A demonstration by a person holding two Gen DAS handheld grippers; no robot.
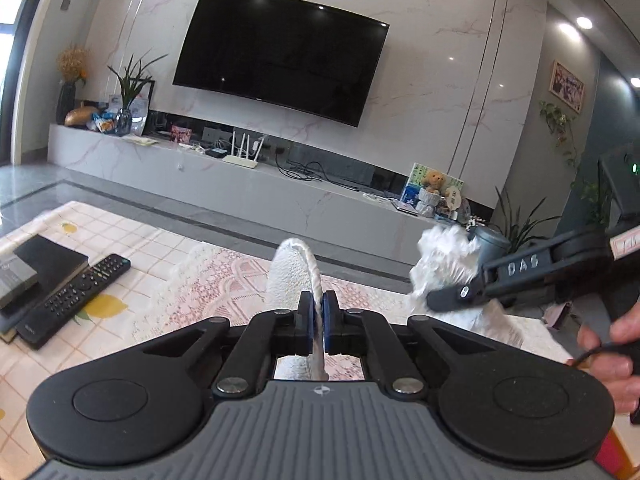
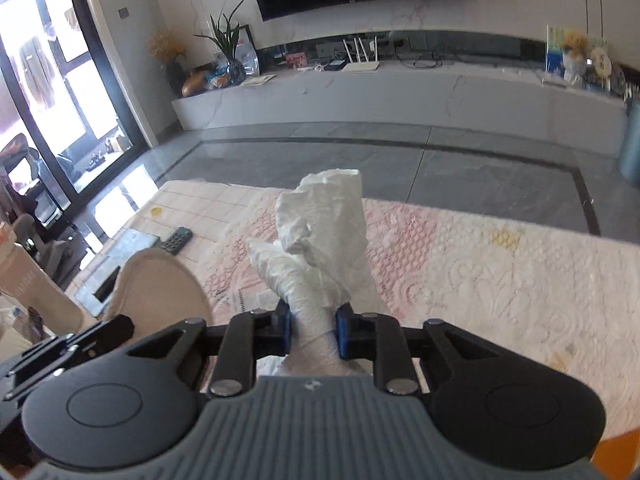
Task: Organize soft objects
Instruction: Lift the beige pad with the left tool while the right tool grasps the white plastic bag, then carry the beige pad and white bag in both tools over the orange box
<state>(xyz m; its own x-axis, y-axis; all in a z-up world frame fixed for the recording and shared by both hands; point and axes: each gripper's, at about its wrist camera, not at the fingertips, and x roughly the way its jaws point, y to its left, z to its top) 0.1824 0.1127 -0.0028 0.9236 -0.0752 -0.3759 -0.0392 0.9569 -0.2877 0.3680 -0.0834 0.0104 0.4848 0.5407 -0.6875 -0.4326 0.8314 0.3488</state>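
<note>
Left gripper [image 1: 319, 320]: I have it closed right down on the thin edge of a round white pad [image 1: 294, 276]; only the pad's rim sits between the blue fingertips [image 1: 305, 322].
Pad: it stands on edge, rising up and away from the jaws, held above the lace cloth [image 1: 224, 284]. In the right wrist view I see the same pad [image 2: 160, 288] at the lower left as a cream disc, beside the left gripper's black body.
Right gripper [image 2: 313, 330]: closed partway around a twisted neck of white tissue [image 2: 320, 232]; the blue pads [image 2: 345, 332] press on it from both sides.
Tissue: bunched and crumpled, it sticks up and forward from the jaws, above the lace cloth [image 2: 460, 272]. From the left wrist view I see the tissue [image 1: 444, 268] at the right, clamped in the right gripper [image 1: 448, 302], which carries the letters DAS.
Spacing: pad and tissue are apart, not touching.
Hand [image 1: 616, 364]: the person's fingers grip the right tool's handle at the far right edge.
Table: checked covering with lemon prints, lace cloth laid over the middle.
Remote [image 1: 76, 300]: lies on the table's left part, beside a black box [image 1: 44, 264].
Background: TV [image 1: 280, 56] on a marble wall, low console below with a router [image 1: 242, 152] and a small teddy [image 1: 434, 184].
</note>
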